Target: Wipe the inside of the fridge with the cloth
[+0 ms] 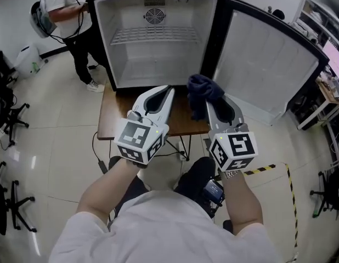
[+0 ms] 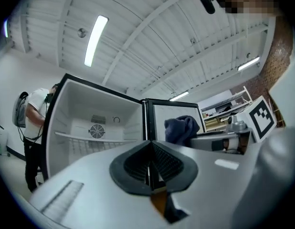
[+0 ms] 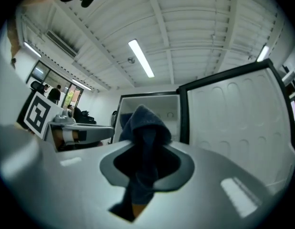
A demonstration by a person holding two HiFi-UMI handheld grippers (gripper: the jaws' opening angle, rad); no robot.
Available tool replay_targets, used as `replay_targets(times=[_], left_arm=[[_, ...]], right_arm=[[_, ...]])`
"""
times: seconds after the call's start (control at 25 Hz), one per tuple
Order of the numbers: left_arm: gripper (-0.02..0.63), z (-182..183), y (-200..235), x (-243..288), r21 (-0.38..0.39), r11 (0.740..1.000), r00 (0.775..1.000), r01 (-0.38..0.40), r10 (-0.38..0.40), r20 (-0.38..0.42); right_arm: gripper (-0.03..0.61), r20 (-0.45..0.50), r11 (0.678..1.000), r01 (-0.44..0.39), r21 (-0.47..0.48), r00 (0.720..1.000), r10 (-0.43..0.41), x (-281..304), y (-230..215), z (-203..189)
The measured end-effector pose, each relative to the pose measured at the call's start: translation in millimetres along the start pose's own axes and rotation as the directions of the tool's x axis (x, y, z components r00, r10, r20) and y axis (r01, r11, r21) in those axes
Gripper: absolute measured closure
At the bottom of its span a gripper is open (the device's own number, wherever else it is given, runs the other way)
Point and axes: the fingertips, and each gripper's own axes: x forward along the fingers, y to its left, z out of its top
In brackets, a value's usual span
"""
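Right tongs (image 3: pixel 146 156) pinching cloth (image 3: pixel 143 120), crumpled navy terry

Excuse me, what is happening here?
A person holds a gripper in each hand before the open mini fridge. The right gripper is clamped on a dark blue cloth, held up in front of the opening. The left gripper is shut with nothing in it. The cloth is not yet inside the fridge.
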Motion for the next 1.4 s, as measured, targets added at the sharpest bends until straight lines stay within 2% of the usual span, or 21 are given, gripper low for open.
replay_targets(times=[0.2, 0.48, 1.4], left_arm=[[0.609, 3, 24, -36, 0.018, 0.996, 0.997, -0.083, 0.083, 0.009], [0.609, -8, 46, -73, 0.051, 0.985, 0.987, -0.163, 0.162, 0.009], [0.609, -14, 35, -63, 0.071, 0.989, 0.991, -0.129, 0.131, -0.017]], right_arm=[[0.517, 0.016, 0.995, -0.095, 0.008, 0.995, 0.095, 21, 48, 3], [0.517, 0.033, 0.992, -0.123, 0.031, 0.992, 0.122, 29, 77, -3], [0.517, 0.016, 0.994, -0.106, 0.015, 0.994, 0.105, 26, 77, -8]])
